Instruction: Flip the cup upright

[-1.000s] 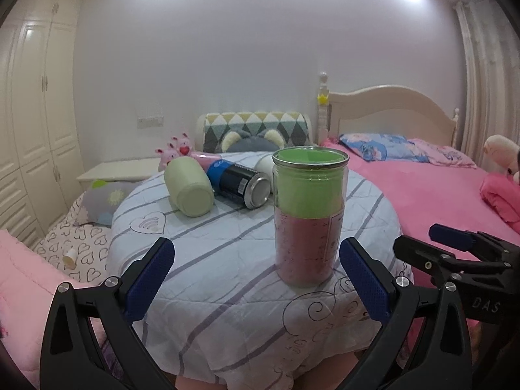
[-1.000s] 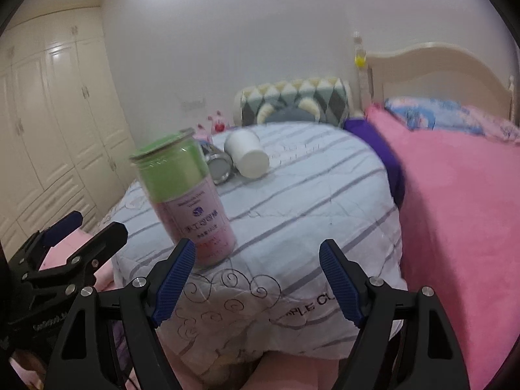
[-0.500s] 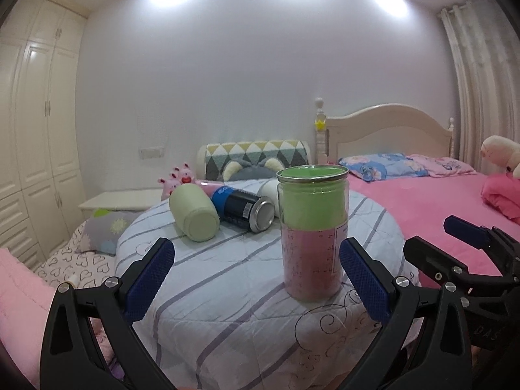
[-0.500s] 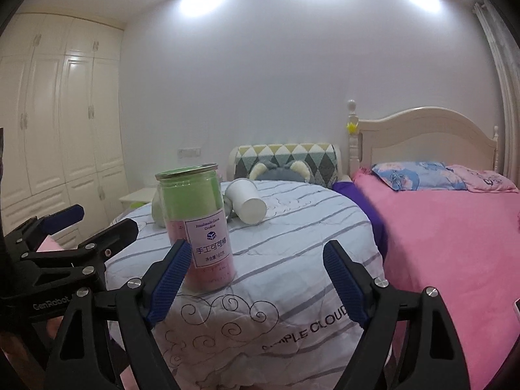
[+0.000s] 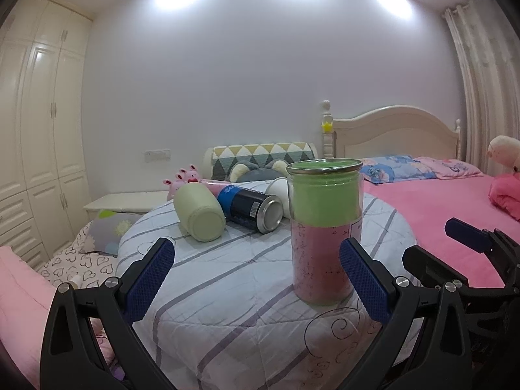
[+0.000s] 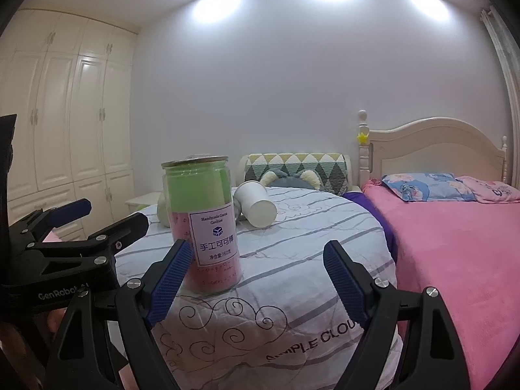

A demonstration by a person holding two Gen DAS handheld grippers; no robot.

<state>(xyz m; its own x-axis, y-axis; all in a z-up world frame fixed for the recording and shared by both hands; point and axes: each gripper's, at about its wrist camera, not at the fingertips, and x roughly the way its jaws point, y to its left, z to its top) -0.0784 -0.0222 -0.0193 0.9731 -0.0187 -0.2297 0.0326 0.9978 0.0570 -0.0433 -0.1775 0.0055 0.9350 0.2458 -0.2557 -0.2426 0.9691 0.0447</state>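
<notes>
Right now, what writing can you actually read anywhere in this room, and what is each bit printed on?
"Handmade Cocoa Cookies": top of the jar label, small, partly a guess.
"手工可可棒": the same label, large characters.
Line beneath, seemingly a net weight: too small to be sure.
"GenRobot": left claw body, end hidden.
"MPLE CLOU": tablecloth hem, cut off both ends.
Blue can: barcode only; lettering unreadable.
Pink pillow: print blurred.
</notes>
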